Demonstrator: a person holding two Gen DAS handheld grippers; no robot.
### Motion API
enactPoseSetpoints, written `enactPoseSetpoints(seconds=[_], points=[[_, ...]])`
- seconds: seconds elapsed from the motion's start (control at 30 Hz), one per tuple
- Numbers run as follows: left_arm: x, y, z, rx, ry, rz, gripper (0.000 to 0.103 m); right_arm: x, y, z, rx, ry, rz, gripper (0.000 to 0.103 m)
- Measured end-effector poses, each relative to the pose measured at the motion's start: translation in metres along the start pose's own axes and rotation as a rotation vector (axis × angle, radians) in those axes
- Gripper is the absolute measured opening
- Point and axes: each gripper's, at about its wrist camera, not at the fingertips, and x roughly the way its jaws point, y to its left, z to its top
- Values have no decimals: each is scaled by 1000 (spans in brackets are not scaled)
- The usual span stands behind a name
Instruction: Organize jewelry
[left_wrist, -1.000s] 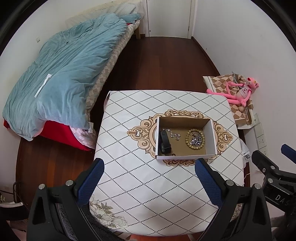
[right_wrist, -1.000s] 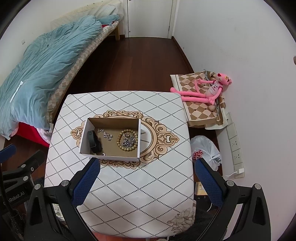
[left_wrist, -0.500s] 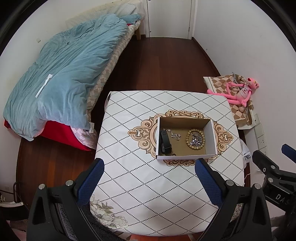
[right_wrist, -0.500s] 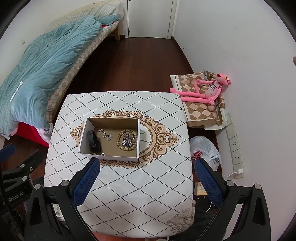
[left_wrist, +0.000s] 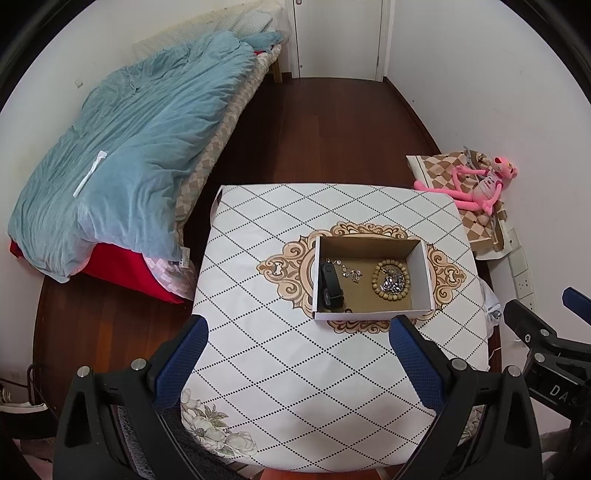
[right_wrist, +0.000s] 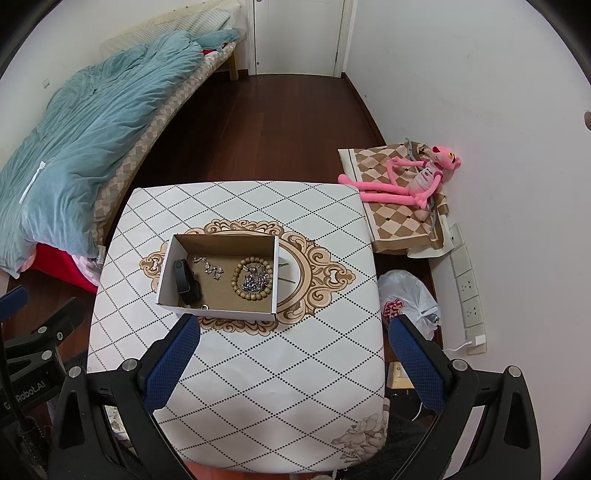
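I hold both tools high above the table covered in a white diamond-patterned cloth (left_wrist: 295, 369), and neither touches anything. My left gripper (left_wrist: 297, 354) has its blue-padded jaws wide apart with nothing between them; my right gripper (right_wrist: 293, 354) is the same, spread and empty.

The landmark is the open shallow cardboard box with white outer walls (right_wrist: 218, 314), sitting on the ornate tan medallion at the cloth's centre. Inside it, against the left wall, lies a black band-shaped wristpiece (right_wrist: 185, 281). Toward the right wall lies a ring of tan wooden beads (right_wrist: 252, 280) with a heap of silver chain (right_wrist: 254, 281) piled inside the ring. Between band and beads lies a thin silver chain with small links (right_wrist: 208, 266). A small metal ring (right_wrist: 204, 306) sits by the near wall. Just outside the right wall a thin dark pin-like thing (right_wrist: 286, 263) lies on the cloth; I cannot tell what it is.

My worry is the silver heap: pinching the beads may drag chain along and tangle both. The thin chain could slip from broad pads. The box looks light, so a jaw pressing a wall might shove or tip it.
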Motion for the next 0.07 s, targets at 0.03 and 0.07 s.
enactPoseSetpoints(seconds=[0.03, 0.07], points=[[-1, 0, 0, 2, -3, 0, 100, 0, 0, 0, 1, 0, 0, 103], [-2, 0, 0, 1, -2, -4, 100, 0, 0, 0, 3, 0, 0, 103]])
